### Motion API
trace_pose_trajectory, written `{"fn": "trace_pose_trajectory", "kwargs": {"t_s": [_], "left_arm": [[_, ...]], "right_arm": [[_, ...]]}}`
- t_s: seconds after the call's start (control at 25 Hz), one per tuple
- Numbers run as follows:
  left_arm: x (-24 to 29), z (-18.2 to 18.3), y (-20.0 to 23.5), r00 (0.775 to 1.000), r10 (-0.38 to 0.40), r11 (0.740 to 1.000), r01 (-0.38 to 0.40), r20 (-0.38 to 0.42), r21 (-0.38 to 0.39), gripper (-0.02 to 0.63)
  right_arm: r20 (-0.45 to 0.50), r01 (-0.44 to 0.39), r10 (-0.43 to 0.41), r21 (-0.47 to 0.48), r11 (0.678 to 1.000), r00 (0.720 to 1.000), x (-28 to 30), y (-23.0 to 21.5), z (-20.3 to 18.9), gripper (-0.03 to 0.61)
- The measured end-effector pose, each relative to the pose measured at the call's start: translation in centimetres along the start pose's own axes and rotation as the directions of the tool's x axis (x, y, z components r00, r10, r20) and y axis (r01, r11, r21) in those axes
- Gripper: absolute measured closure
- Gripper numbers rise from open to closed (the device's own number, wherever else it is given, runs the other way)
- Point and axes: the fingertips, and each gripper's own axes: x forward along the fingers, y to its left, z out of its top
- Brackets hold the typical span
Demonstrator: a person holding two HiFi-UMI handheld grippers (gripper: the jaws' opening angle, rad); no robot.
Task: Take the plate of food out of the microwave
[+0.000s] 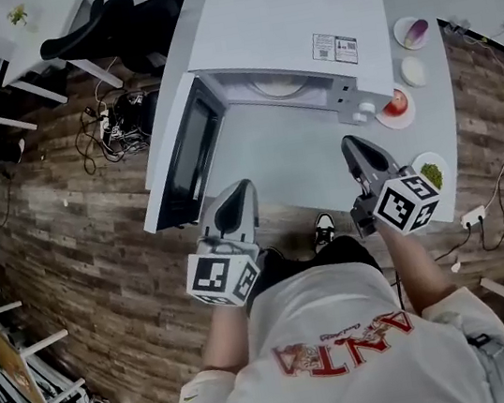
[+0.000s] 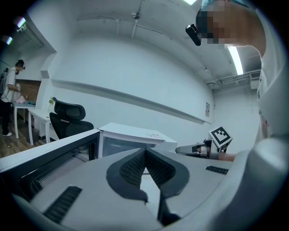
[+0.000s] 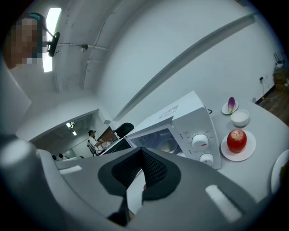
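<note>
Both sets of jaws were pressed together and empty. The left gripper (image 1: 234, 200) and right gripper (image 1: 358, 148) hovered over the worktop (image 1: 286, 164), in front of the microwave (image 1: 285, 22). Its door (image 1: 180, 164) stood swung open to its left, baring the cavity for reaching in. The plate (image 1: 282, 86) lay inside the microwave, untouched; the jaws would likely need to spread before taking its rim.
</note>
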Motion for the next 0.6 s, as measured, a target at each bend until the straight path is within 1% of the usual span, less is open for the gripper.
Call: {"fn": "trace_pose_trajectory", "kwargs": {"t_s": [0.12, 0.24, 0.32, 0.4, 0.52, 0.6], "left_arm": [[0.8, -0.5, 0.6, 1.0, -0.011, 1.0, 0.011, -0.01, 0.001, 0.604], [1.5, -0.7, 1.6, 0.999, -0.033, 0.999, 0.033, -0.017, 0.001, 0.604], [1.8, -0.7, 2.4, 0.998, -0.052, 0.999, 0.053, -0.022, 0.013, 0.604], [2.0, -0.6, 3.0, 0.997, -0.075, 0.997, 0.075, -0.025, 0.012, 0.604], [1.8, -0.5, 3.7, 0.994, -0.107, 0.994, 0.107, -0.027, -0.027, 0.604], [1.6, -0.3, 4.1, 0.992, -0.122, 0.992, 0.121, -0.026, -0.047, 0.604]], "right_arm": [[-0.01, -0.007, 0.008, 0.113, 0.994, 1.0, 1.7, -0.1, -1.2, 0.578], [-0.01, 0.005, -0.002, 0.233, 0.972, 1.0, 4.0, -0.3, -2.3, 0.578], [-0.011, 0.011, -0.008, 0.322, 0.947, 1.0, 5.8, -0.3, -3.4, 0.578], [-0.011, 0.003, 0.001, 0.41, 0.912, 1.0, 7.7, -0.3, -4.5, 0.577], [-0.003, 0.013, -0.013, 0.493, 0.87, 1.0, 10.2, -0.4, -5.8, 0.566], [0.007, 0.02, -0.029, 0.554, 0.832, 1.0, 11.9, -0.7, -6.4, 0.552]]}}
